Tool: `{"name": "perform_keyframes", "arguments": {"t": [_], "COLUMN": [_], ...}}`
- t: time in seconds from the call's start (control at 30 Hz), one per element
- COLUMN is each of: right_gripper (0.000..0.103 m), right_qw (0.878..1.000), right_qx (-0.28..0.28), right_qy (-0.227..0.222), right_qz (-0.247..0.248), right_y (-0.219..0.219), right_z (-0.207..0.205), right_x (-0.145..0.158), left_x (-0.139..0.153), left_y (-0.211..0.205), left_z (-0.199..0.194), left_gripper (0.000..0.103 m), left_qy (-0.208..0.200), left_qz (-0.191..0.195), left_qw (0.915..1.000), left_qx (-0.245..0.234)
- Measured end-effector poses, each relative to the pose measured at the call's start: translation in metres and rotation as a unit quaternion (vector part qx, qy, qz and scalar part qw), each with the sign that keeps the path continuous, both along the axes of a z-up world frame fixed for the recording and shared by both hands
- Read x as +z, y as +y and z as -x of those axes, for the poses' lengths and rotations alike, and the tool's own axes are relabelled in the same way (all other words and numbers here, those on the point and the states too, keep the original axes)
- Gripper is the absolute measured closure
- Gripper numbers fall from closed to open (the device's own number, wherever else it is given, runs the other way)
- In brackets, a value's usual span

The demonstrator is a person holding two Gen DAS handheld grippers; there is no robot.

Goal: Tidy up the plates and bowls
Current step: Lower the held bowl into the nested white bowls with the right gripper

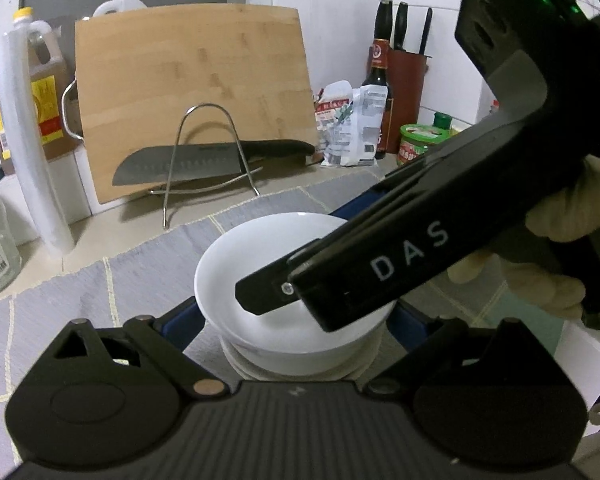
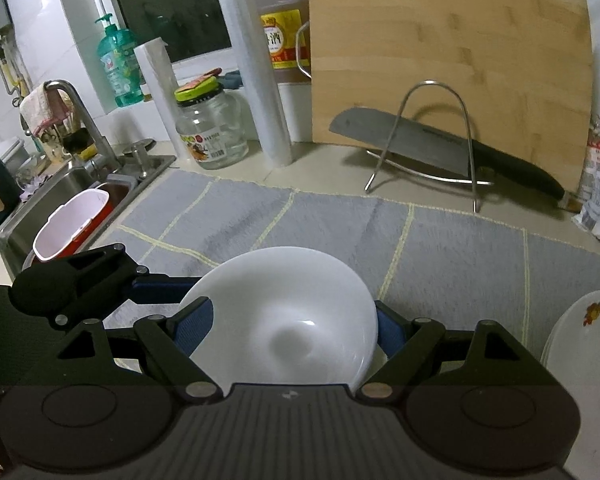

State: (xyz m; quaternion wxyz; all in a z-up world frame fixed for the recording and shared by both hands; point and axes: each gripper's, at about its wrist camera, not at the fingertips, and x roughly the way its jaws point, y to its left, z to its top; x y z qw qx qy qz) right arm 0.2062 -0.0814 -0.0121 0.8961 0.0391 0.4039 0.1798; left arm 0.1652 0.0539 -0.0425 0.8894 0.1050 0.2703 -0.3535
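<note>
Both grippers' jaws stand open either side of the bowl, nested on a stack mid-counter to save space.

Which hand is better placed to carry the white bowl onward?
Probably right: the right gripper's jaws bracket the white ceramic bowl at its rim, while the left gripper's sit lower, beside the white stack underneath.
</note>
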Motion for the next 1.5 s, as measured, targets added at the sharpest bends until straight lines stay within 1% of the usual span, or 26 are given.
{"name": "perform_keyframes", "arguments": {"t": [0.27, 0.87, 0.97, 1.03, 1.13, 1.23, 1.5], "right_gripper": [0.015, 0.015, 0.011, 0.005, 0.000, 0.000, 0.000], "right_qw": [1.000, 1.000, 1.000, 1.000, 1.000, 1.000, 1.000], "right_qx": [-0.001, -0.002, 0.001, 0.003, 0.004, 0.003, 0.016], "right_qy": [0.014, 0.015, 0.016, 0.016, 0.011, 0.004, -0.007], "right_qz": [-0.005, -0.004, -0.012, -0.020, -0.020, -0.017, 0.011], "right_y": [-0.004, -0.004, -0.005, -0.006, -0.007, -0.011, -0.023], "right_z": [-0.002, -0.005, -0.005, -0.004, -0.001, 0.004, 0.022], "right_x": [-0.007, -0.011, -0.012, -0.012, -0.013, -0.011, -0.008], "left_x": [-0.003, -0.010, -0.011, -0.013, -0.013, -0.015, -0.019], "left_y": [-0.003, -0.005, -0.006, -0.005, -0.001, 0.007, 0.028], "left_z": [-0.001, -0.008, -0.008, -0.008, -0.009, -0.009, -0.004], "left_gripper": [0.007, 0.007, 0.007, 0.006, 0.005, 0.004, 0.004], "left_qy": [0.008, 0.017, 0.020, 0.016, 0.022, 0.033, 0.048], "left_qz": [0.001, -0.005, -0.007, -0.008, -0.004, -0.001, -0.012], "left_qw": [1.0000, 0.9998, 0.9998, 0.9998, 0.9998, 0.9995, 0.9988], "left_qx": [0.002, 0.003, -0.001, -0.003, -0.004, 0.001, 0.001]}}
